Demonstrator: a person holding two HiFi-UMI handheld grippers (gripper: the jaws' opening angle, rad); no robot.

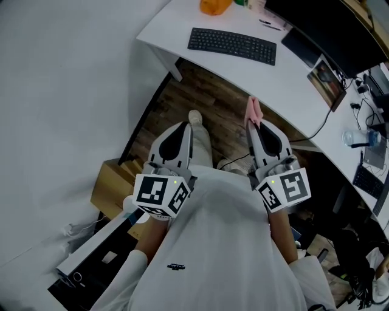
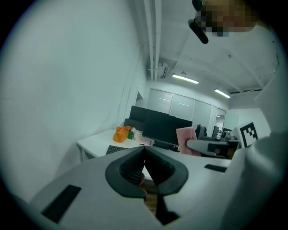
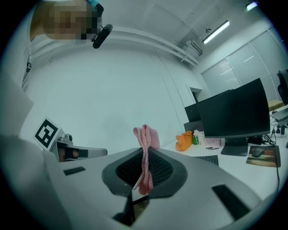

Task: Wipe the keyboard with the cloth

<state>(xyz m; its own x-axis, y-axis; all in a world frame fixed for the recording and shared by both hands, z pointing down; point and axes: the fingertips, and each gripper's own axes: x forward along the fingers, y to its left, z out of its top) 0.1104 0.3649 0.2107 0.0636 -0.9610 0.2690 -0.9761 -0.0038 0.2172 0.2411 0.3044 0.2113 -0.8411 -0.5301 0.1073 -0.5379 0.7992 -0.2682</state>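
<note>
A black keyboard (image 1: 231, 45) lies on the white desk (image 1: 285, 85), far ahead of both grippers. My right gripper (image 1: 253, 119) is shut on a pink cloth (image 1: 253, 111), whose folded end sticks out past the tips; the cloth (image 3: 146, 152) shows pinched between the jaws in the right gripper view. My left gripper (image 1: 186, 123) is shut with nothing in it and is held level with the right one, over the wooden floor and short of the desk edge. The keyboard's corner (image 2: 116, 149) shows beyond the left gripper's tips (image 2: 144, 148).
An orange bag (image 1: 215, 6) sits behind the keyboard, next to a black monitor (image 1: 331, 27). A photo frame (image 1: 327, 82) stands at the desk's right. A cardboard box (image 1: 112, 188) and a grey unit (image 1: 91, 249) are on the floor at left. Cables hang at right.
</note>
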